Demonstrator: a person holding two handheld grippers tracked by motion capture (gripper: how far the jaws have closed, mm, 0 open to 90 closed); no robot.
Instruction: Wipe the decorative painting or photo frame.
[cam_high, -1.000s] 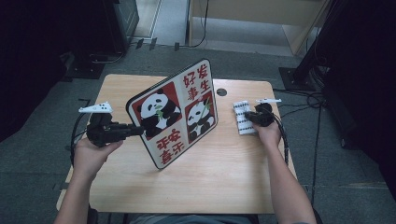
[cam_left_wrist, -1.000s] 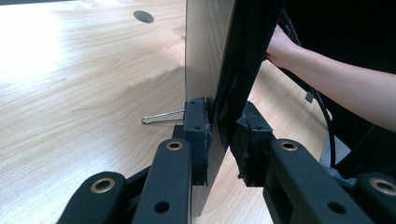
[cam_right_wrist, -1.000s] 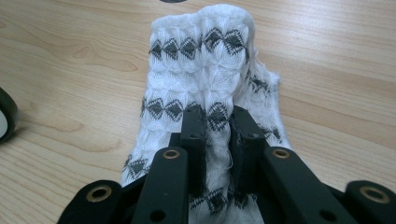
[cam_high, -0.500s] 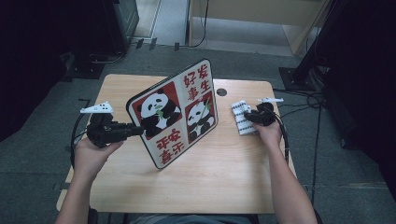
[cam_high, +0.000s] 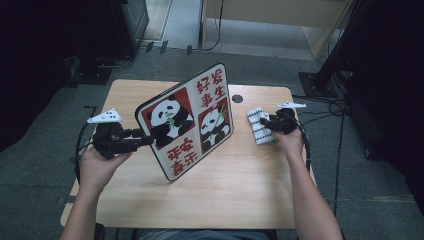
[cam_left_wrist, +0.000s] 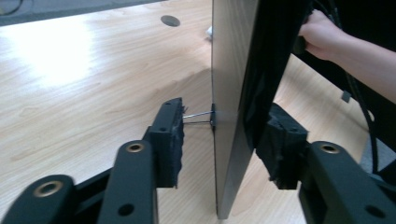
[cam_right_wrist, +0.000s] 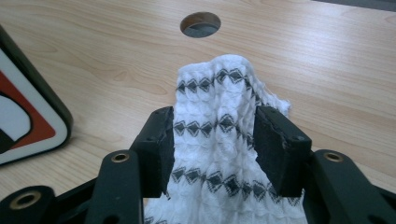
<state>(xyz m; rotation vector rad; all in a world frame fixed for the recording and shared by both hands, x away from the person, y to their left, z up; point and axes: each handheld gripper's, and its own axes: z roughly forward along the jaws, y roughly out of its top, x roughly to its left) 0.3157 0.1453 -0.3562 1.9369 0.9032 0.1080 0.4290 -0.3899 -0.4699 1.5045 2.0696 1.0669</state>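
Observation:
A panda sign board with red characters stands on edge, tilted, on the wooden table. My left gripper straddles its left edge. In the left gripper view the board runs between the jaws of the left gripper, which have just been opening, and the left pad stands apart from it. A white cloth with black diamond rows lies at the right. My right gripper has just been opening around the bunched cloth, which sits loose between the pads.
A round cable hole sits in the table behind the board and shows ahead of the cloth as a hole. The person's other hand appears beyond the board. Dark floor and cables surround the table.

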